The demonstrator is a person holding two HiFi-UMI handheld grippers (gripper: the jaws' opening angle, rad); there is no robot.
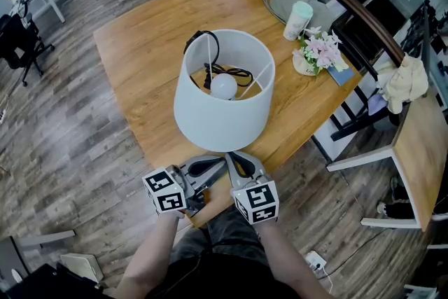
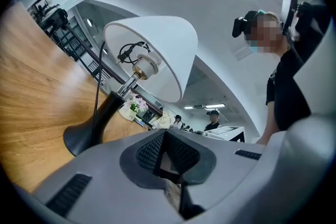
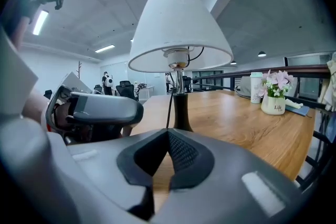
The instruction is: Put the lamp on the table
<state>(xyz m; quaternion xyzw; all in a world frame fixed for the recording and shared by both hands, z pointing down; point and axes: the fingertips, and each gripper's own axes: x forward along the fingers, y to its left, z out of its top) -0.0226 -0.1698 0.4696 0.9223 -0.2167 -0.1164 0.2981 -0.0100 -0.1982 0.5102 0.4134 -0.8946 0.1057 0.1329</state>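
The big wooden table [image 1: 140, 45] carries the lamp [image 1: 217, 126]. The lamp stands on the table, close to the edge nearest the person. It is not in anyone's grip.

The lamp stands straight up. Its long line runs up and down, from the black foot [image 2: 86, 136] on the wood up through the thin pole to the white shade [image 3: 178, 23]. The wide end of the shade faces down and the small end faces the ceiling. From above you can look in and see the round bulb [image 1: 224, 86]. The black cord [image 1: 210, 45] loops over the top and lies on the wood behind.

The left gripper [image 2: 167, 144] and the right gripper [image 3: 168, 147] sit side by side, just off the table edge, in front of the lamp. Both point at it. On each one the jaws are pressed together with nothing in them.

I think the job looks done, since the lamp is set down and let go. The next move should be to pull both hands away gently, so they do not bump the shade. The lamp is near the edge, so a knock could tip it off.
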